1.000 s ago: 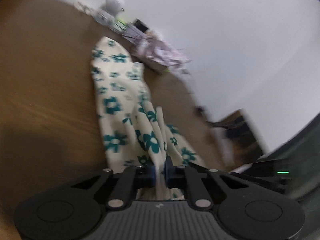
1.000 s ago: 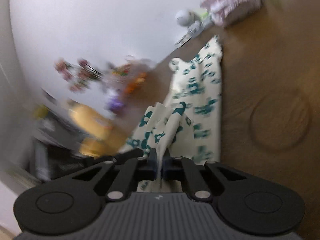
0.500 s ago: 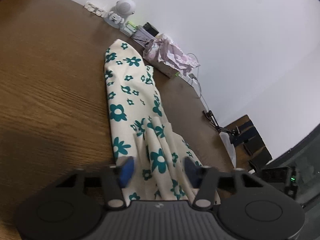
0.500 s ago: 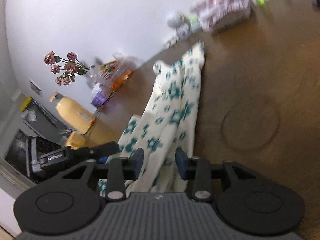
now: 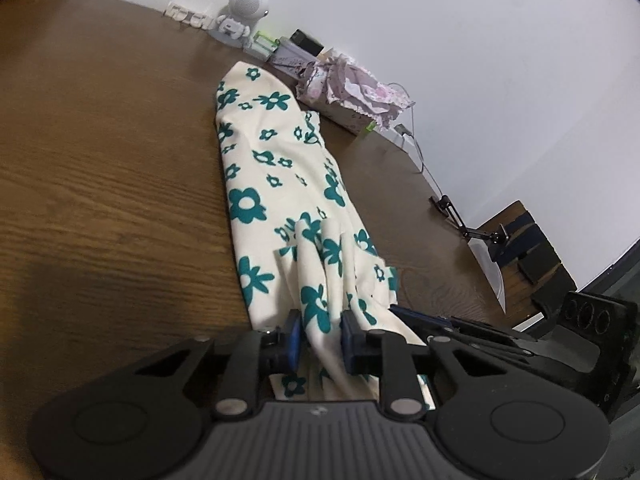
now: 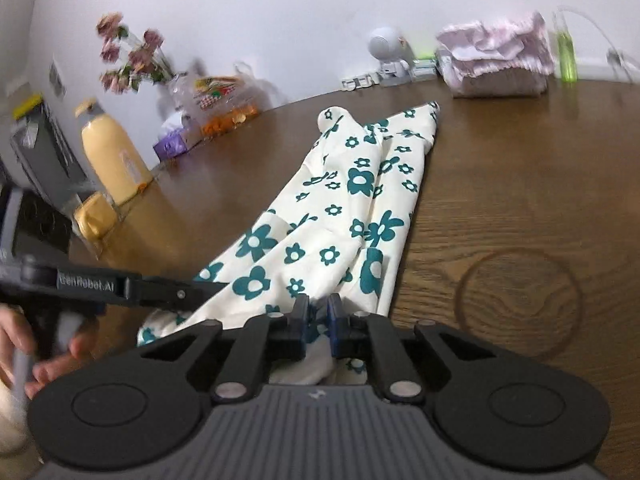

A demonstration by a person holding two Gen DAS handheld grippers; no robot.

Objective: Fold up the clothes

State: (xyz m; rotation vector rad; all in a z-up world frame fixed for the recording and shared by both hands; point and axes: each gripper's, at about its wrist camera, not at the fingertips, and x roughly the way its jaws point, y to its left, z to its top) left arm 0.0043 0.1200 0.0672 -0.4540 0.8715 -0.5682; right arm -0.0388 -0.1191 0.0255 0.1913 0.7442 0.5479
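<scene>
Left wrist view looks down the length of a cream garment printed with teal flowers (image 5: 276,168), which lies stretched out on the brown wooden table (image 5: 100,184), its far rounded end pointing toward a white round-headed robot figure (image 5: 242,14) by the wall. The left gripper (image 5: 320,334) sits low over the near end of the cloth, its blue-padded fingers (image 5: 291,338) partly apart with a raised fold of fabric bunched between them; whether the pads actually press the cloth is hard to tell. Beside the garment's far end sits a box draped in pink ruffled cloth (image 5: 352,92).

Seen from the right wrist, the right gripper (image 6: 318,322) is also low at the near hem, its fingers (image 6: 299,320) drawn close together with only a narrow gap, a pinch of fabric between them. To its left the other gripper reaches in level from the side, held by a hand (image 6: 24,344) at the frame edge. A yellow bottle (image 6: 110,152) and pink flowers (image 6: 128,56) stand at the table's far left.
</scene>
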